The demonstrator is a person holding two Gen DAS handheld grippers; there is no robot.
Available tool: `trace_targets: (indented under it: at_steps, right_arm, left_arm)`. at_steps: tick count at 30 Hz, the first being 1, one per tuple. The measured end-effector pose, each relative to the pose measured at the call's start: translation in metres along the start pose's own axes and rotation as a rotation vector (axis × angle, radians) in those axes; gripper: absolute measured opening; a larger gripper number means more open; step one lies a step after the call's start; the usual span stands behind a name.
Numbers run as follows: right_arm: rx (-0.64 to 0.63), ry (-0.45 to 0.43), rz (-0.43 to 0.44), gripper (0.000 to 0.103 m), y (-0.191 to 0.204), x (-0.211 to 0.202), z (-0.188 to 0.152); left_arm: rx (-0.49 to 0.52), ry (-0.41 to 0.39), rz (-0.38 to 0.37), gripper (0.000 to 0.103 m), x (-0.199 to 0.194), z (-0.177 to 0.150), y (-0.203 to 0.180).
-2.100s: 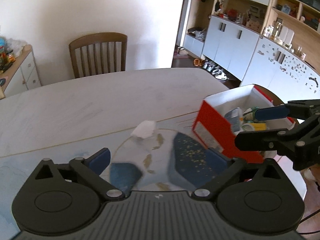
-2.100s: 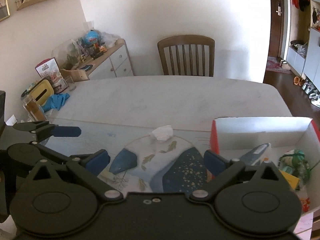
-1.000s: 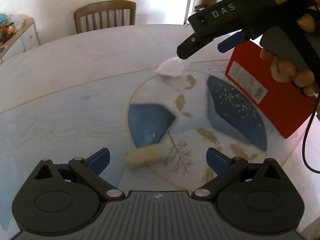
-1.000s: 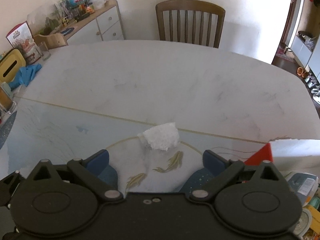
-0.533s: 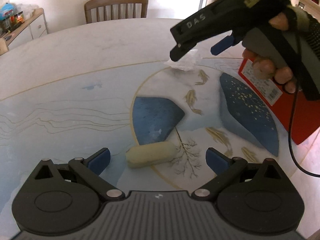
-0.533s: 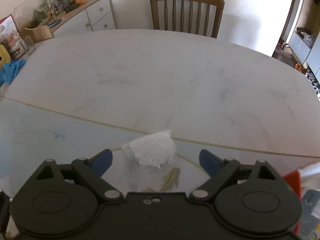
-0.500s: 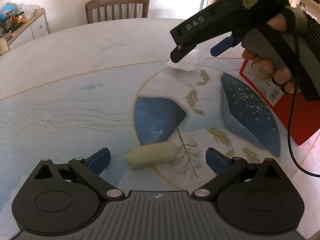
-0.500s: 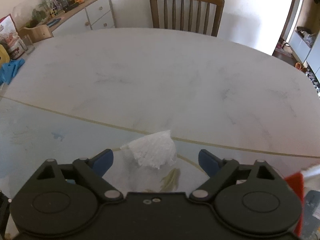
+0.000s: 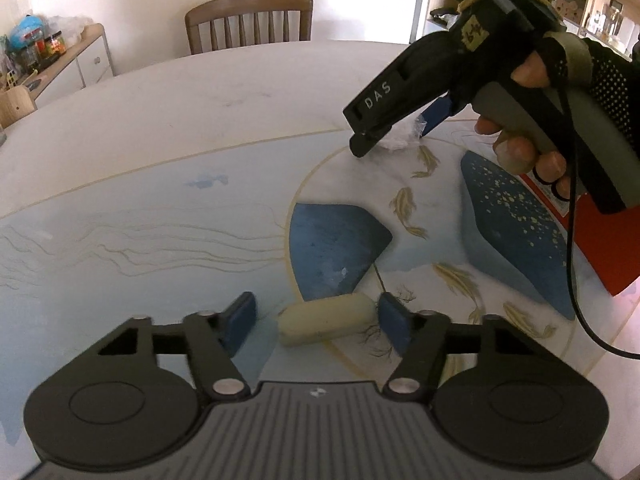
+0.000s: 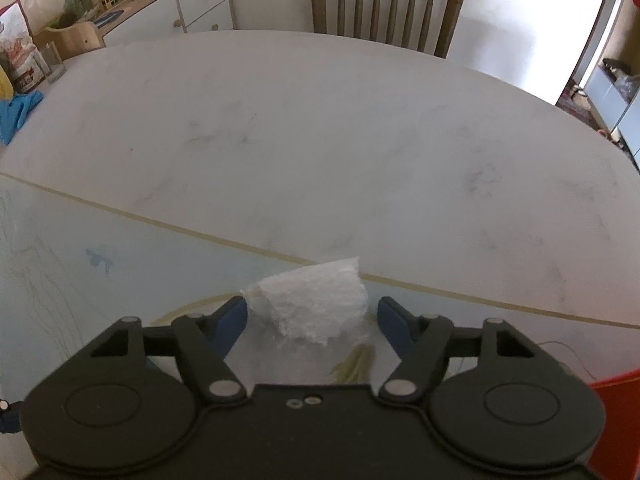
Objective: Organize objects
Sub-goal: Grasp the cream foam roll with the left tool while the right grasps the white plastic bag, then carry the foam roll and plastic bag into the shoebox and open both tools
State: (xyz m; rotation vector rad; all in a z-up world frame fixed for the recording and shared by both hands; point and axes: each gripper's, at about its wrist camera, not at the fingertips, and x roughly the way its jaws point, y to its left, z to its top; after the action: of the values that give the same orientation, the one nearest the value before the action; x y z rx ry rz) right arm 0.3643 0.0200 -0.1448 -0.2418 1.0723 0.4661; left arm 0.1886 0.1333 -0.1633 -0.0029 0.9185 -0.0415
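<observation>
A cream oblong piece [image 9: 326,318] lies on the painted table mat [image 9: 160,240], between the fingers of my left gripper [image 9: 316,318]. Its jaws are closing; the right pad is at the piece's end and the left pad still stands apart from it. A crumpled white tissue [image 10: 316,308] lies further back on the mat. My right gripper [image 10: 310,318] straddles it, also closing, with small gaps at the pads. In the left wrist view the right gripper [image 9: 394,136] points down over the tissue [image 9: 400,138], held by a hand [image 9: 528,148].
A red box [image 9: 600,256] stands at the mat's right edge, its corner [image 10: 616,420] just right of my right gripper. A wooden chair [image 10: 386,4] is at the table's far side. A cluttered sideboard [image 10: 160,4] and a blue cloth [image 10: 16,114] are on the left. A black cable [image 9: 576,280] hangs from the right gripper.
Both pairs of jaws have narrowed, the left around the cream piece, the right around the tissue. The right gripper has sunk onto the tissue.
</observation>
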Motion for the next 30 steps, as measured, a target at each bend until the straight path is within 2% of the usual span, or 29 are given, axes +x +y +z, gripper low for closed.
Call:
trace_targets:
  at_steps: [4,10,19,30]
  right_arm:
    - [-0.021,-0.008,-0.013,0.059,0.005,0.002,-0.001]
    - [-0.023,-0.008,-0.009,0.038,0.008,-0.003,-0.003]
    - [-0.001,-0.034,0.033,0.036,0.007,-0.036,-0.019]
    - [0.015,-0.066,0.107,0.036,0.01,-0.112,-0.057]
  left_arm:
    - [0.001,0.003,-0.006,0.051,-0.003,0.0,0.001]
    - [0.002,0.018,-0.003,0.051,-0.004,0.001,0.001]
    - [-0.01,0.03,-0.004,0.051,-0.01,0.002,0.004]
    - [0.034,-0.011,-0.015,0.051,-0.043,0.015,-0.012]
